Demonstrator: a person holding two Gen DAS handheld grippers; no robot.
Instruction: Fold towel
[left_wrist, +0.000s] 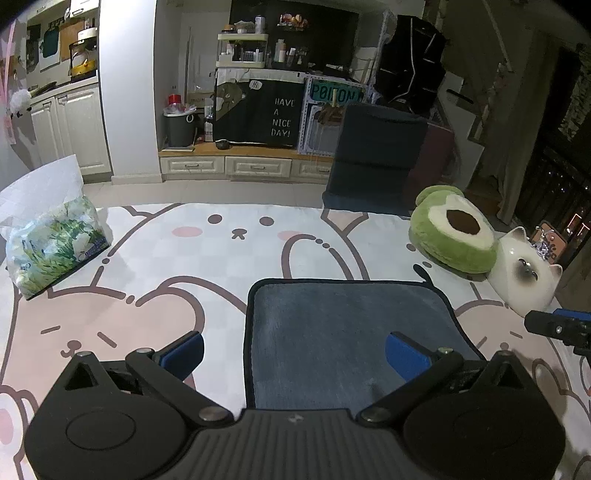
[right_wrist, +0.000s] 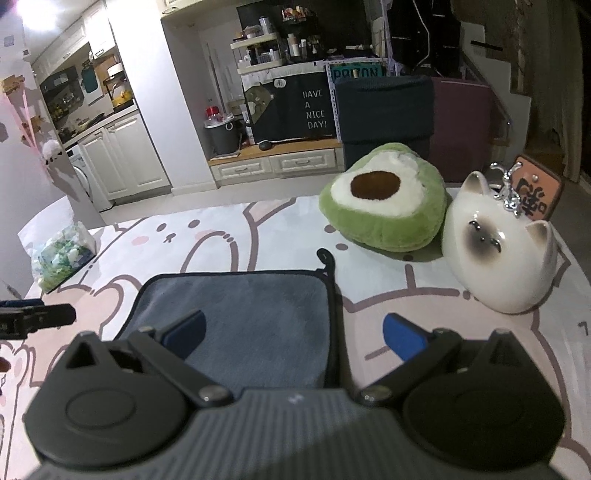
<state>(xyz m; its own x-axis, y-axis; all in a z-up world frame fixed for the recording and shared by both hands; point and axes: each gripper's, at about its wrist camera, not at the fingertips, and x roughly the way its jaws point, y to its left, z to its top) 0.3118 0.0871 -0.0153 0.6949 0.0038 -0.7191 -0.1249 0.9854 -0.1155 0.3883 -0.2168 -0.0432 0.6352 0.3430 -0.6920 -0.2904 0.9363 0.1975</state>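
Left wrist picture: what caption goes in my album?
Open left gripper over a flat grey towel on the bunny tablecloth.

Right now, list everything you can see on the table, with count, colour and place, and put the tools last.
towel: one, grey-blue with dark edging and a hanging loop, flat on the near middle of the table
table cover: one, white and pink with cartoon animal faces, over the whole table
avocado plush: one, green with a cream face and brown pit, far right
cat figure: one, glossy white with a dark face, right of the plush
tissue pack: one, green floral print, far left
left tool: one, black with blue pads, open over the towel's left edge
right tool: one, black with blue pads, open over the towel's right edge
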